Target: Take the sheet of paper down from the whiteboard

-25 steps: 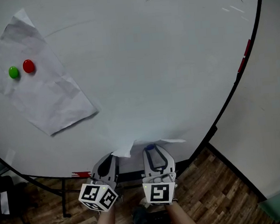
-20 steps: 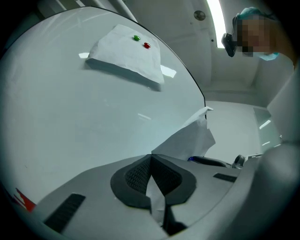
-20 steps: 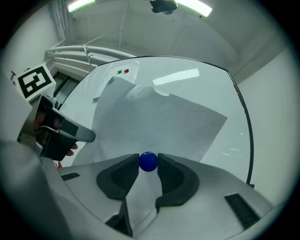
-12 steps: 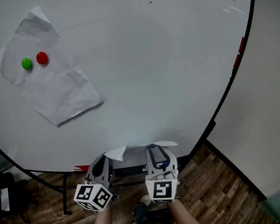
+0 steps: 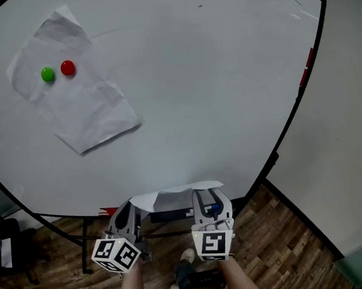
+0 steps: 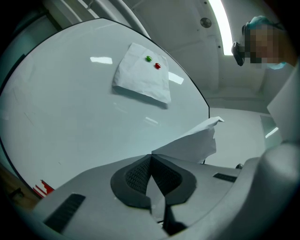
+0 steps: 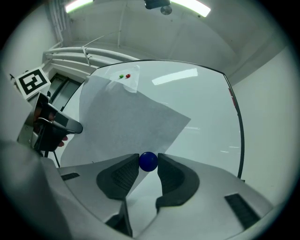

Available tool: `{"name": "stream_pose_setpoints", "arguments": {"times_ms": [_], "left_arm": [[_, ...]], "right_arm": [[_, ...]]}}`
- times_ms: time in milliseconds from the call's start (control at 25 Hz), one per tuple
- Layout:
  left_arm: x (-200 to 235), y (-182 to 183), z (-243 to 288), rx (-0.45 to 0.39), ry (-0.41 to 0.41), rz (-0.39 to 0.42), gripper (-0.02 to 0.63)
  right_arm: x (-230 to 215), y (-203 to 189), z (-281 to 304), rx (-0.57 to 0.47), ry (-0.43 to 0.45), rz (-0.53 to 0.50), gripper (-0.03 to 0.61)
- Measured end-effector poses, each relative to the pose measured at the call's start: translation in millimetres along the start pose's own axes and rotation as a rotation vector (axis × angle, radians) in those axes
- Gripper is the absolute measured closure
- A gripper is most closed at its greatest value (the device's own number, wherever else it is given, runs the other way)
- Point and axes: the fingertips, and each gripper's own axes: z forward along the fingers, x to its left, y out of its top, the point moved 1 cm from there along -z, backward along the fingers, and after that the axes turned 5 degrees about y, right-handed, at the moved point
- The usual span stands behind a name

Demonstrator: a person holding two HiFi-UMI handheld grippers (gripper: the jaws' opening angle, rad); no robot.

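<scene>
Whiteboard (image 5: 214, 94) sheds one sheet (image 6: 192, 143), now drawn clear, pinched by the left gripper (image 6: 151, 157); the right gripper (image 5: 209, 198) clamps a blue magnet (image 7: 149, 161).

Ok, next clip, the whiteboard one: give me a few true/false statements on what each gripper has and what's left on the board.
1. The left gripper is shut on a sheet of paper. True.
2. The right gripper is open and empty. False: it is shut on a blue magnet.
3. A second sheet hangs on the whiteboard under a green magnet and a red magnet. True.
4. In the head view, the green magnet sits right of the red one. False: it sits left of it.
</scene>
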Motion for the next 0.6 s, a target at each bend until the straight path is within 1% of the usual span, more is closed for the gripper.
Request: {"name": "stream_pose_setpoints", "arguments": {"times_ms": [240, 480, 600], "left_arm": [[9.3, 7.6, -16.0, -0.028, 0.024, -0.059, 0.591], [25.0, 10.9, -30.8, -0.05, 0.069, -0.113, 0.591], [29.6, 11.8, -36.6, -0.061, 0.09, -0.137, 0.591]], "right_arm": [[-4.5, -4.8, -9.3, 0.044, -0.009, -0.003, 0.442], [-15.2, -8.2, -19.1, 0.047, -0.034, 0.008, 0.442], [-16.5, -7.3, -25.1, 0.045, -0.032, 0.011, 0.442]]}}
